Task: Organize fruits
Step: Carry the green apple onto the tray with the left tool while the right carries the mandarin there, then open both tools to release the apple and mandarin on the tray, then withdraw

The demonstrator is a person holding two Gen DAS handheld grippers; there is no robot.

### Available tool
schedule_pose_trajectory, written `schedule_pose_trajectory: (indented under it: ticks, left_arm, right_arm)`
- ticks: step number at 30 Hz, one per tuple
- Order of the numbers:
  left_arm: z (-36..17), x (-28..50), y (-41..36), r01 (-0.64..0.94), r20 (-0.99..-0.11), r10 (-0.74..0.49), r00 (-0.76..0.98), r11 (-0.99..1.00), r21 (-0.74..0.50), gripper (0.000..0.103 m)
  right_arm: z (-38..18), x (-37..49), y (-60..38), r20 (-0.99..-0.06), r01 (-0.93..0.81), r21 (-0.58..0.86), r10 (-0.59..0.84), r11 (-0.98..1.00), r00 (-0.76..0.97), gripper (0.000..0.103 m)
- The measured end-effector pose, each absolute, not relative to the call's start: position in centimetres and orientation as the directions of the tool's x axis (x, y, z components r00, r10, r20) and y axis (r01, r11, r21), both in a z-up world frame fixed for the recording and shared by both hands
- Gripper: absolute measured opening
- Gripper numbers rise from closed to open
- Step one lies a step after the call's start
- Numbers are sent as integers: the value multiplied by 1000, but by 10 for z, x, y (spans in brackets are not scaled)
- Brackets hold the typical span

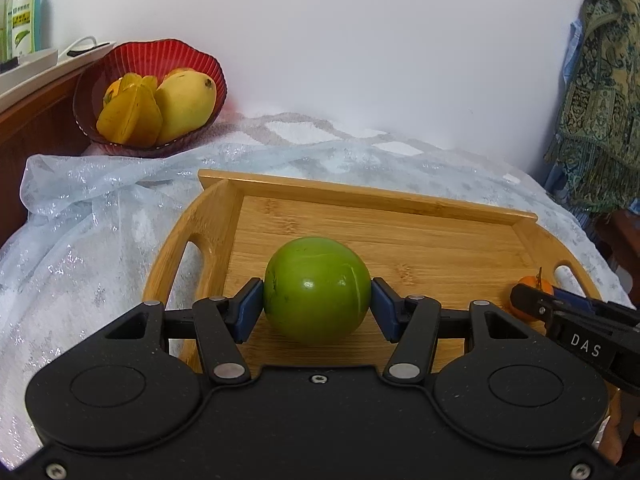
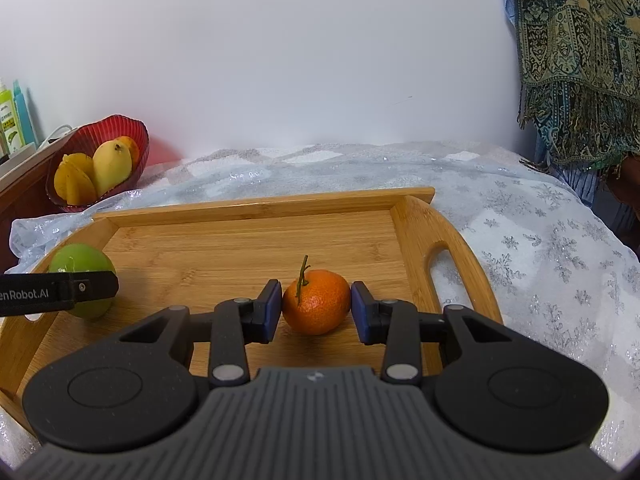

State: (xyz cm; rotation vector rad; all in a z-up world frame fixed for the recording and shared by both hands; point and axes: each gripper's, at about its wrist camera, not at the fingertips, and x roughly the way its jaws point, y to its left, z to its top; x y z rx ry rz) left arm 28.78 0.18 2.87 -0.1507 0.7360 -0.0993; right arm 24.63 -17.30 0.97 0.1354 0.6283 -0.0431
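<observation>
Left claw [image 1: 317,306] clamps smooth green fruit [image 1: 317,289], left half of bamboo tray [image 1: 360,194]. Right claw [image 2: 316,309] pads touching dimpled, stemmed orange [image 2: 317,301] both sides, right half, near handle cutout. Tray floor behind both bare up to low raised rim. Ribbed red bowl [image 1: 168,54] with mango [image 1: 186,104], starfruit [image 1: 130,118] far left, off tray, on glittery cloth [image 1: 80,232].

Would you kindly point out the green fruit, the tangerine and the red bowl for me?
green fruit [image 1: 316,290], left wrist view, middle of its skin
tangerine [image 2: 318,304], right wrist view, front of its peel
red bowl [image 1: 132,54], left wrist view, inner back wall
</observation>
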Motion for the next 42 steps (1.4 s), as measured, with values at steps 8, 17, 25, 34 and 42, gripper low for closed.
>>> schedule_pose_trajectory:
  ticks: [8, 17, 25, 34, 42]
  left_arm:
    - [30, 287, 1, 51, -664, -142, 735, 987, -155, 55]
    - [26, 287, -1, 55, -685, -139, 715, 988, -142, 64]
    - [24, 287, 0, 59, -694, -140, 707, 989, -139, 72]
    - [22, 285, -2, 78, -707, -133, 694, 991, -110, 78]
    - [23, 282, -2, 91, -701, -146, 698, 989, -115, 86]
  right_arm:
    - [10, 245, -173, -591, 86, 117, 0, 989, 807, 42]
    - [10, 246, -172, -596, 88, 116, -2, 989, 803, 45]
    - [11, 246, -173, -598, 86, 115, -1, 990, 802, 45]
    - [8, 245, -173, -615, 99, 117, -7, 988, 789, 47]
    - [8, 244, -172, -617, 97, 116, -6, 989, 787, 48]
